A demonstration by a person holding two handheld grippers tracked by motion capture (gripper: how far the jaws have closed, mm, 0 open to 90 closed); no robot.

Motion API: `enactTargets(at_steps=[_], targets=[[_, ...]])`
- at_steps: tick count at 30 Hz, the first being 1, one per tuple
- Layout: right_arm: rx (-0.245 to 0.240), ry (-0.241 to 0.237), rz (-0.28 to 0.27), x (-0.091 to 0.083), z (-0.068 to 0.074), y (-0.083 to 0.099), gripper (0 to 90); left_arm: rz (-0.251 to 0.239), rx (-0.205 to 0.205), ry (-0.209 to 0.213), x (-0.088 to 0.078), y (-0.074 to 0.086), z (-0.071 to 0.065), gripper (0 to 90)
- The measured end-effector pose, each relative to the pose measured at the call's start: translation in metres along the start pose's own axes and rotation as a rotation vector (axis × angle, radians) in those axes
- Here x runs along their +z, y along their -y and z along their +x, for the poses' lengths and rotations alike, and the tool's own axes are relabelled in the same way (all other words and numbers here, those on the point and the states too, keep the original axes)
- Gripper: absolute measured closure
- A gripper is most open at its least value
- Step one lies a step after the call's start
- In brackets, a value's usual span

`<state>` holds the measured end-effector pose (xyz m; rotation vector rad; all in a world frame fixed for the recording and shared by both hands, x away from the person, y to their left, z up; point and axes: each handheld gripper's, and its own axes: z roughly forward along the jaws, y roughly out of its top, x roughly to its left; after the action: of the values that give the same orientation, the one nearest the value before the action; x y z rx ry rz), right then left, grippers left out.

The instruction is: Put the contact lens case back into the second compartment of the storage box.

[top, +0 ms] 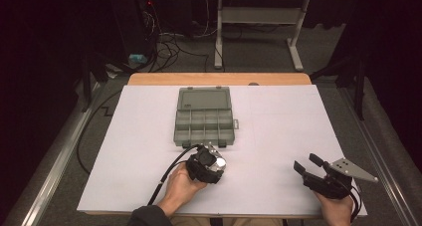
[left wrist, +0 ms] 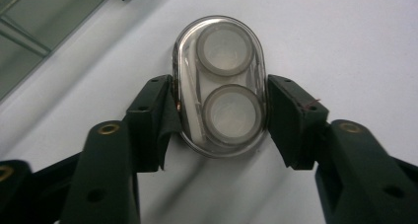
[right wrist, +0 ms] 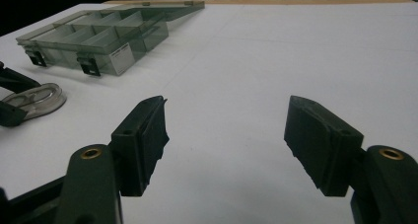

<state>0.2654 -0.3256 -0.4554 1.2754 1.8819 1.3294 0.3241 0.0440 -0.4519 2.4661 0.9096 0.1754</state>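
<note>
Now the left gripper (left wrist: 219, 115) squeezes a small clear case (left wrist: 220, 86) just in front of the open grey box (top: 205, 116). Hold it snug and level. Right of the box, the right gripper (right wrist: 226, 145) waits wide apart, holding nothing.

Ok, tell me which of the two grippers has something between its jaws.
The left gripper: its jaws clamp the clear oval case. The right gripper stands open over bare table.
</note>
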Motion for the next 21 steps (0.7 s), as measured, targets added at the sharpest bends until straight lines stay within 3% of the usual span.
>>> enactTargets(at_steps=[10,21], targets=[[-0.003,-0.002,-0.003,0.000,0.000,0.000,32.6,-0.005,0.009,0.002,-0.002,0.001,0.001,48.9],[-0.003,-0.003,0.001,0.000,0.000,0.000,32.5,-0.054,-0.009,-0.001,-0.025,-0.001,0.013,48.9]])
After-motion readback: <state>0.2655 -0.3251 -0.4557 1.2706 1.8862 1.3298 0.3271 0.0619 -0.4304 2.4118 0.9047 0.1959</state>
